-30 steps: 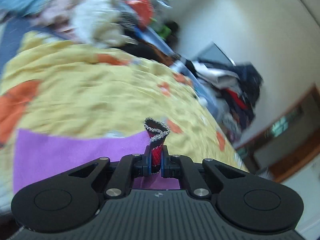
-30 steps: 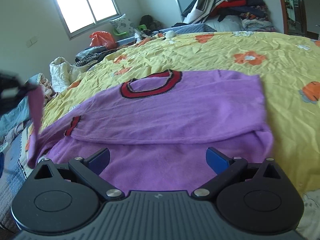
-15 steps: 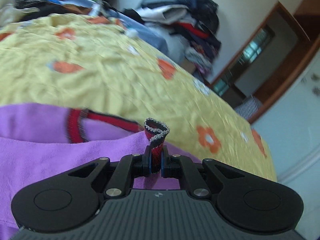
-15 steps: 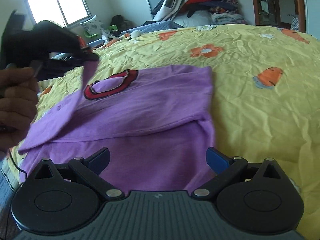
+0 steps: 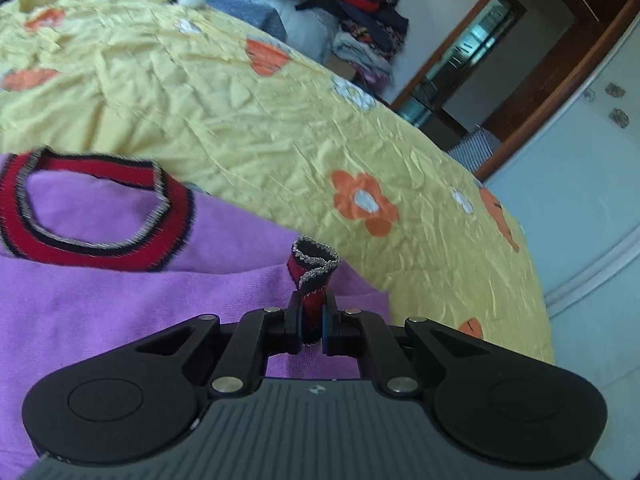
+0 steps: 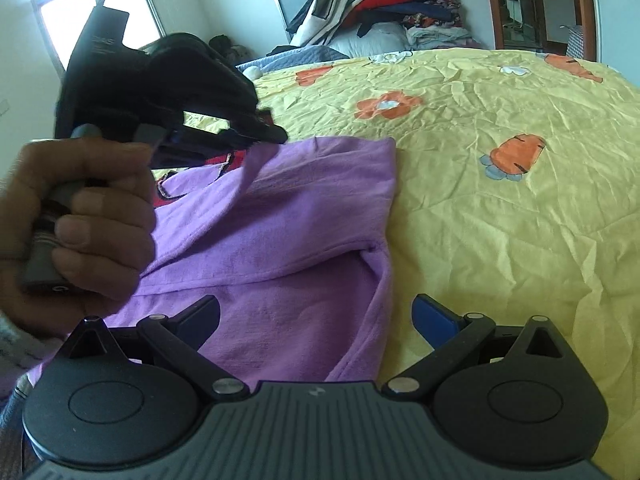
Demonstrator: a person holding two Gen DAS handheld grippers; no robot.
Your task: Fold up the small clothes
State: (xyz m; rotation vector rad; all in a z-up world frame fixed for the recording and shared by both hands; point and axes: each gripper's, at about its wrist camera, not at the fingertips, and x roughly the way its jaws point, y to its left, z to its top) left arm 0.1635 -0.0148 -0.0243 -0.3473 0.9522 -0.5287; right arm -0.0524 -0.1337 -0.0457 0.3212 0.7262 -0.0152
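Left gripper (image 5: 311, 322): jaws closed on a red cuff (image 5: 313, 280) with black and silver edging, which stands pinched and curled between the fingers. That cuff belongs to the purple sweater (image 6: 280, 240), which lies on the yellow flowered bedspread (image 6: 500, 220) with one side folded over the body; its red-and-black collar (image 5: 92, 216) sits just beyond the pinched cuff. Right gripper (image 6: 316, 320): jaws wide apart, holding nothing, poised over the sweater's near edge. From the right wrist view, the person's left hand (image 6: 72, 220) and its gripper body occupy the left side and hide part of the collar. A heap of clothes (image 6: 380, 4) is piled at the far side of the bed, beside a wooden door frame (image 6: 540, 4). A window (image 6: 92, 12) is at far left.
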